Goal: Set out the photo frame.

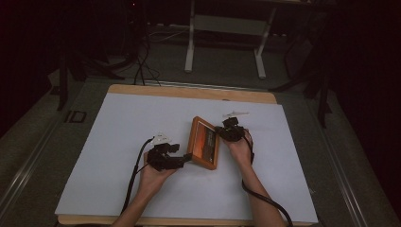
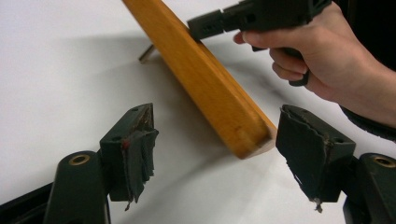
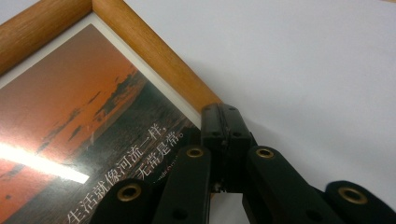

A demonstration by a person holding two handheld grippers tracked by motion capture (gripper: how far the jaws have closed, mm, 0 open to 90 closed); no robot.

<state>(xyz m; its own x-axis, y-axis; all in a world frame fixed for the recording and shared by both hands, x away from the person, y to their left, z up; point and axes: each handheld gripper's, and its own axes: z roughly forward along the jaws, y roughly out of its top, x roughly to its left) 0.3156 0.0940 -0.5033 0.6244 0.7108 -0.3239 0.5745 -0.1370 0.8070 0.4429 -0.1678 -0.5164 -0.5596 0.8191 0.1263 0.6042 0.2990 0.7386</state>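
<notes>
Centrally, a wooden picture frame (image 1: 204,143) is seen propped at a tilt on the white table cover (image 1: 118,156), between the two grippers. Its glazed front carries an orange sunset print with a line of white characters, as is shown in the right gripper view (image 3: 93,130). A thin metal stand leg (image 2: 146,53) is glimpsed behind it in the left gripper view, resting on the cover.

The right gripper (image 1: 230,132) is held against the frame's right-hand edge. Its jaws are pressed fully together, and their tips are set against the wooden border (image 3: 159,60) near a corner; whether anything is pinched between them cannot be told. From the left gripper view, the same tool (image 2: 254,16) is seen touching the frame's upper edge, gripped by a hand (image 2: 327,60).

The left gripper (image 1: 166,158) is found just beside the frame's lower left corner. Its jaws are spread wide apart and nothing is clasped; the near corner of the frame (image 2: 247,137) is placed ahead of and between its worn pads (image 2: 137,149), apart from both.

Beyond the right gripper, a small pale object (image 1: 235,114) is left lying on the cover, too small to be identified. A cable (image 1: 135,177) is trailed back from the left gripper.
</notes>
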